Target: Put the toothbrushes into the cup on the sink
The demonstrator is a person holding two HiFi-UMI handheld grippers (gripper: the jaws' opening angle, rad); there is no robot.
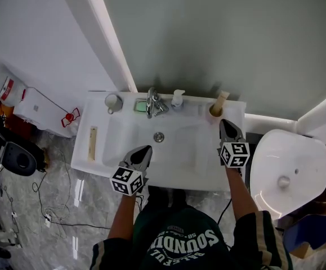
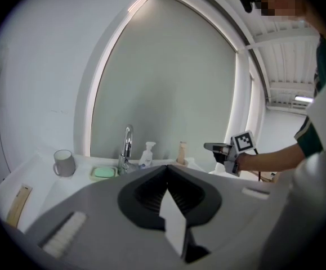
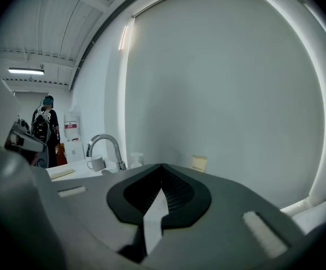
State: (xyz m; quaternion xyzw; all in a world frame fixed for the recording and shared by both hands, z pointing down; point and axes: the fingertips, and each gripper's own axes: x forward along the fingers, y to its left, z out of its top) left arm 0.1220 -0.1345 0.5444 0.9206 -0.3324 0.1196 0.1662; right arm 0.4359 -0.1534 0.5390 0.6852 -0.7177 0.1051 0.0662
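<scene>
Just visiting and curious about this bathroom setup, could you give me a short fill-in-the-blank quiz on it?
1. Seen from the head view, a toothbrush lies on the sink's ____ rim.
2. The soap dish between the mug and the faucet is ____.
3. The left gripper and right gripper both have their fingers ____, holding nothing.
4. The white fixture beside the sink is a ____.
Missing words: left; green; shut; toilet.

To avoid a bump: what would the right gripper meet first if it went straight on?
Probably the beige cup at the white sink's rear right corner, ahead of the right gripper. Its own view puts the cup slightly right of the tongs, so it might pass it.
</scene>
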